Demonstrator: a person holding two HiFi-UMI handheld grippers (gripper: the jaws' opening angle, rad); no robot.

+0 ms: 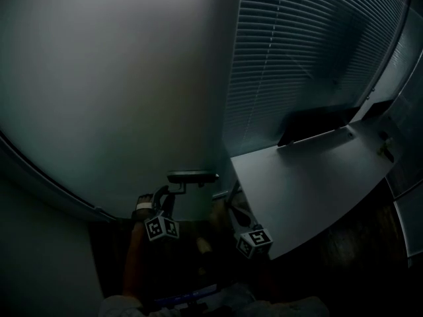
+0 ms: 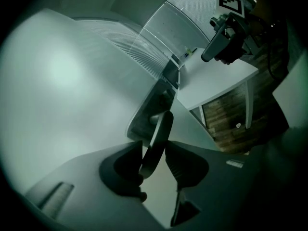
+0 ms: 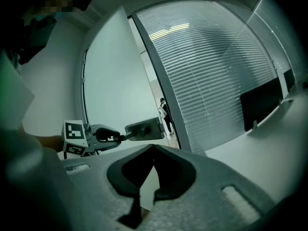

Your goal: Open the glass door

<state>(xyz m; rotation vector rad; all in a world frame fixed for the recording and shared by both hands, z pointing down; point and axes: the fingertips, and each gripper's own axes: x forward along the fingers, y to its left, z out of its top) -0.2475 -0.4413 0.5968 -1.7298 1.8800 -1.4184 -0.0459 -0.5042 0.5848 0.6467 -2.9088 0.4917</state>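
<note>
The frosted glass door (image 3: 113, 76) fills the left side and stands slightly ajar, with a narrow gap between its edge and the door frame (image 3: 155, 81). The left gripper (image 2: 154, 149) is clenched on the door handle (image 2: 162, 121), a thin flat lever, and grips it near the free end. That is probably the weak spot. If the pull goes off line with the door's swing, the pads could slide off the lever and the door would drift back. Through the gap a person (image 3: 165, 113) stands in the corridor and could get in the way. To the right, the right gripper (image 3: 153, 147) is closed on nothing, so it gives no backup. It hangs near the tabletop (image 1: 310, 183), whose corner it could knock.
</note>
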